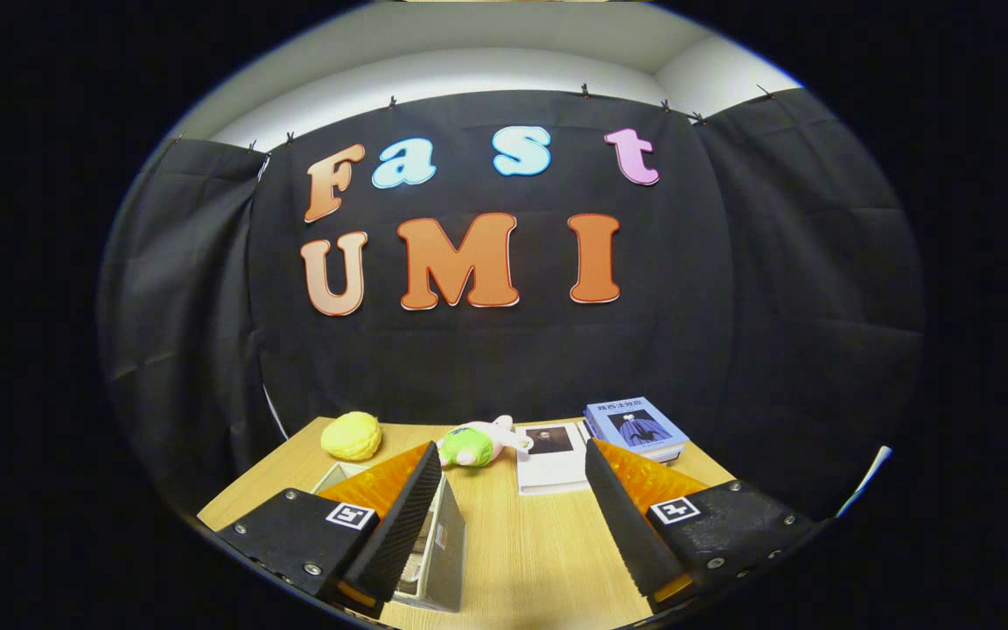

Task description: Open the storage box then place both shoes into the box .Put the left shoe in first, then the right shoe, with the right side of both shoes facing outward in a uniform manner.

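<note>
Overhead, the gripper [513, 472] hangs level above the wooden table [530, 551], its fingers spread wide with nothing between them, pointing toward the black booth wall. Under the left finger sits the storage box [438, 547], partly hidden. Beyond the fingertips lie a yellow plush [352, 436], a green-and-white plush toy [478, 444], a white book [552, 459] and a blue book [637, 427].

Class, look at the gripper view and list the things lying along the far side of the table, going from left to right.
yellow plush → green and pink plush toy → white book → blue book. The open gripper holds nothing; all four lie beyond its fingers.
</note>
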The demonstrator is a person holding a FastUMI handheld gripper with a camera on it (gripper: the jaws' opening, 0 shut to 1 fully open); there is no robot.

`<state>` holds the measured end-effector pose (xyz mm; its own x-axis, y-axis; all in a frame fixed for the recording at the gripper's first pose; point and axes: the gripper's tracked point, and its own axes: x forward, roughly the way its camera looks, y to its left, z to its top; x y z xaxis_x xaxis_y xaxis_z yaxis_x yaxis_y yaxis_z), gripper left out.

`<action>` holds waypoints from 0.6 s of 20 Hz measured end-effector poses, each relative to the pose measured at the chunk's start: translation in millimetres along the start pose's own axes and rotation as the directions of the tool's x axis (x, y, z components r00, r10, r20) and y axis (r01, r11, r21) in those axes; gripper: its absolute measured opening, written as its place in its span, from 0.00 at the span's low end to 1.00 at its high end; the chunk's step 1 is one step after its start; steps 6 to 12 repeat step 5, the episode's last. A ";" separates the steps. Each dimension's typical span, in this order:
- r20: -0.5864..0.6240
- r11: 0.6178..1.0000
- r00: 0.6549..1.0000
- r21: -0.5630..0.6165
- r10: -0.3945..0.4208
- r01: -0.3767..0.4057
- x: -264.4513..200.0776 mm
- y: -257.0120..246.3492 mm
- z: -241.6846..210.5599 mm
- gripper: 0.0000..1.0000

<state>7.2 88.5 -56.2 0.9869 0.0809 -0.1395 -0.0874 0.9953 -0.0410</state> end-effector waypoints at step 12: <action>0.060 0.999 0.998 0.030 -0.031 0.029 -26.0 -41.6 13.2 0.98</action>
